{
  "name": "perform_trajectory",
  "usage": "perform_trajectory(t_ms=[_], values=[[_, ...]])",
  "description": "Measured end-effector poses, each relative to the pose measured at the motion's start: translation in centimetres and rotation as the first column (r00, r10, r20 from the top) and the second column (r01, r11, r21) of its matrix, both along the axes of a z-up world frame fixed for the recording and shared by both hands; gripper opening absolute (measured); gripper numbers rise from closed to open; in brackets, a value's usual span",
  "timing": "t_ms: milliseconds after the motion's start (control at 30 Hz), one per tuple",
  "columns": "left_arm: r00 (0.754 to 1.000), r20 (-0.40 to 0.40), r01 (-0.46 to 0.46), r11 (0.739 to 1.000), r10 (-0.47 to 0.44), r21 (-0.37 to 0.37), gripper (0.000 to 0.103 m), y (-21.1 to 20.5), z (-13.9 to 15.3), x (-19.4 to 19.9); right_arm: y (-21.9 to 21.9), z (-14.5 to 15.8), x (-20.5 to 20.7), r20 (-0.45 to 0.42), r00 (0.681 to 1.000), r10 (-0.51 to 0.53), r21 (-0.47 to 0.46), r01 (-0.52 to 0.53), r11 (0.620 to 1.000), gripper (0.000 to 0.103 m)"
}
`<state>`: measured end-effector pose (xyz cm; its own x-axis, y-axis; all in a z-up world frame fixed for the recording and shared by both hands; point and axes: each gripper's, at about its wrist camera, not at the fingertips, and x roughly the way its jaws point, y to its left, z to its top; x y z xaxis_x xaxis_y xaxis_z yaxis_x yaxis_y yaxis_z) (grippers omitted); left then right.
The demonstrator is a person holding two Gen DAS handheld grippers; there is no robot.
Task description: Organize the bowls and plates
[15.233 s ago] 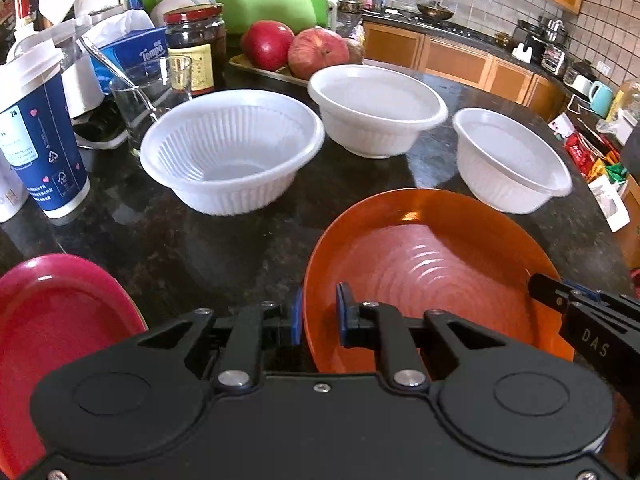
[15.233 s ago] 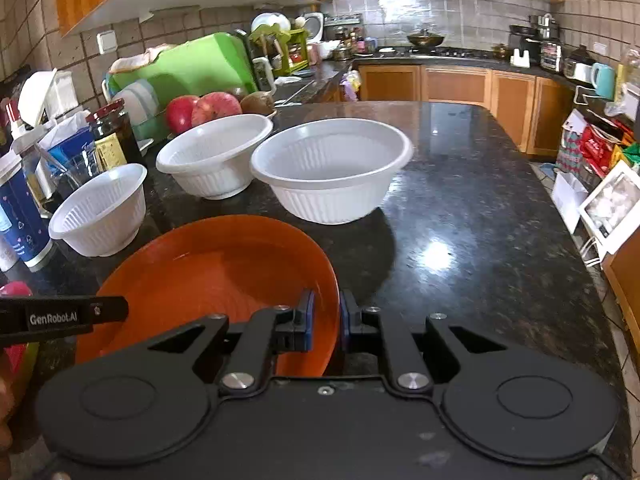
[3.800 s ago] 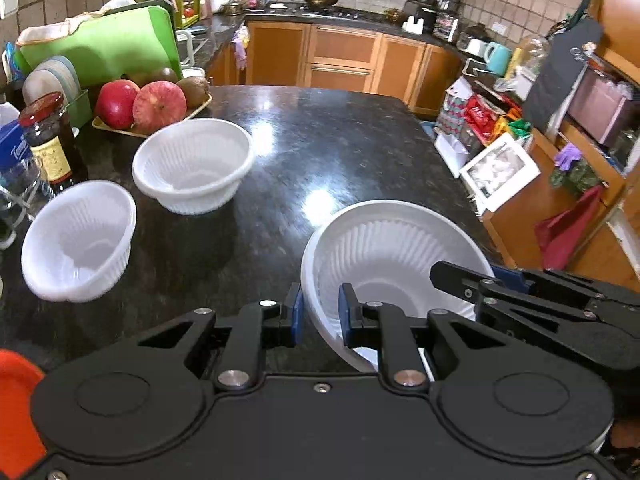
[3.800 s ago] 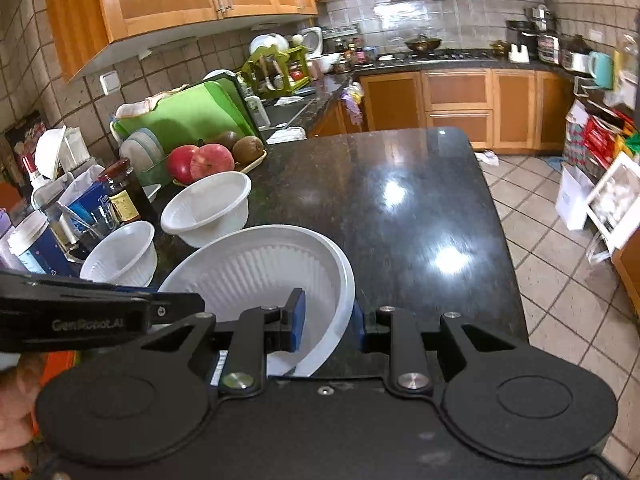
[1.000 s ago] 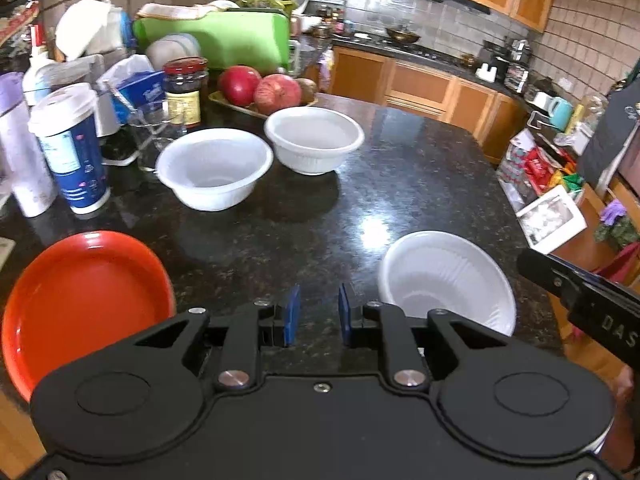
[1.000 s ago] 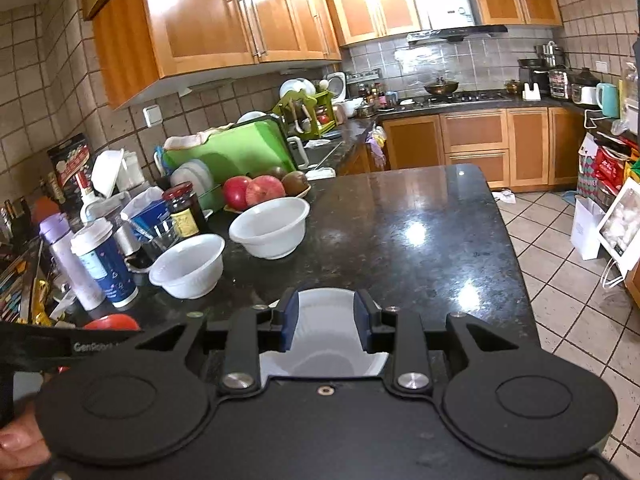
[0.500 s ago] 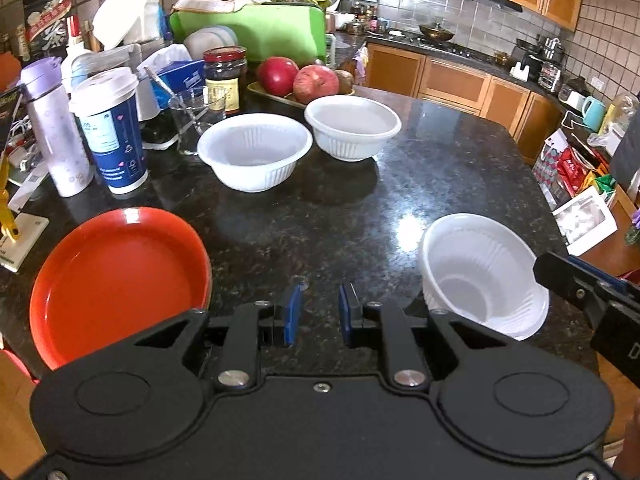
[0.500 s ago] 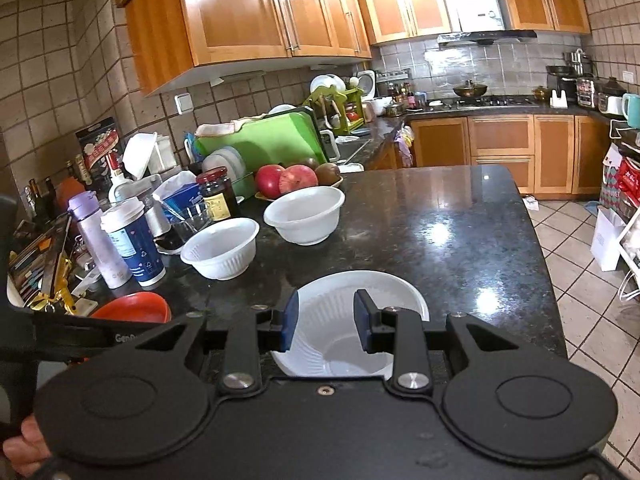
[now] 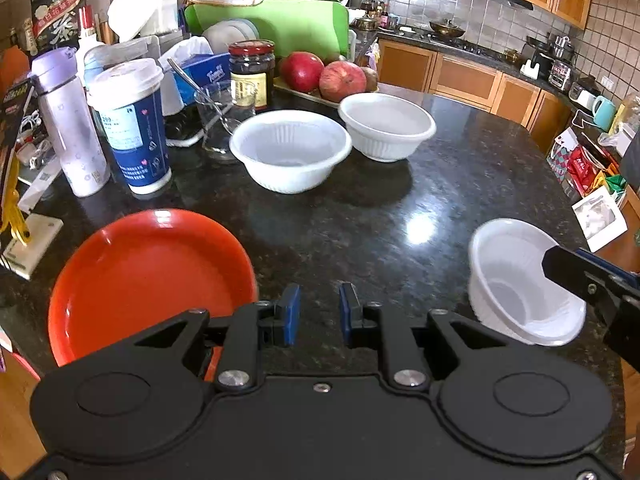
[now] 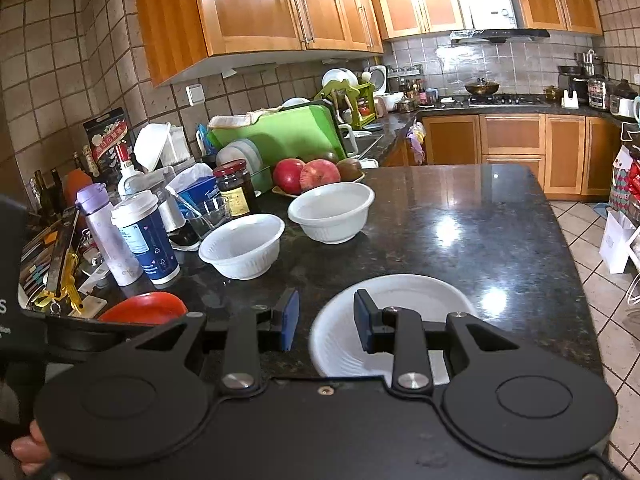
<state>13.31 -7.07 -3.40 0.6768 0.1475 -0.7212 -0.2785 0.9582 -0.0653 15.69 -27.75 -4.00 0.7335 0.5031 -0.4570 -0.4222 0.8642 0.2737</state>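
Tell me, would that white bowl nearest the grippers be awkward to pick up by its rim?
Probably a little. The nearest white bowl looks like thin ribbed plastic, so likely light, and its rim may flex under a pinch. On the glossy countertop it could slide when nudged. Its wide shape suggests it won't tip easily.

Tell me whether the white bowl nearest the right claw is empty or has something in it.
Empty. The nearest white bowl shows only its bare ribbed white inside in both views; the right claw hangs over its rim, jaws apart, not gripping it.
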Motion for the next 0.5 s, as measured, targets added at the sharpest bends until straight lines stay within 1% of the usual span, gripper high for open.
perform_trajectory(t_ms=[133, 267, 367, 500], values=[[1.0, 0.0, 0.022, 1.0, -0.022, -0.002, 0.026, 2.5, 0.4, 0.9, 2.7, 0.2, 1.2, -0.016, 1.0, -0.016, -0.007, 0.016, 1.0, 0.033], [0.999, 0.002, 0.046, 0.999, -0.046, 0.003, 0.026, 5.6, 1.1, 2.4, 5.9, 0.3, 3.1, -0.055, 0.998, -0.031, -0.001, 0.031, 1.0, 0.033], [0.998, 0.005, 0.066, 0.998, -0.066, 0.011, 0.026, 7.7, 1.6, 4.0, 8.3, 0.3, 4.9, -0.08, 0.995, -0.052, 0.001, 0.052, 0.999, 0.033], [0.997, 0.0, 0.079, 0.996, -0.079, 0.031, 0.026, 9.9, 1.7, 6.4, 11.2, 0.0, 7.0, -0.087, 0.993, -0.085, -0.018, 0.083, 0.996, 0.033]])
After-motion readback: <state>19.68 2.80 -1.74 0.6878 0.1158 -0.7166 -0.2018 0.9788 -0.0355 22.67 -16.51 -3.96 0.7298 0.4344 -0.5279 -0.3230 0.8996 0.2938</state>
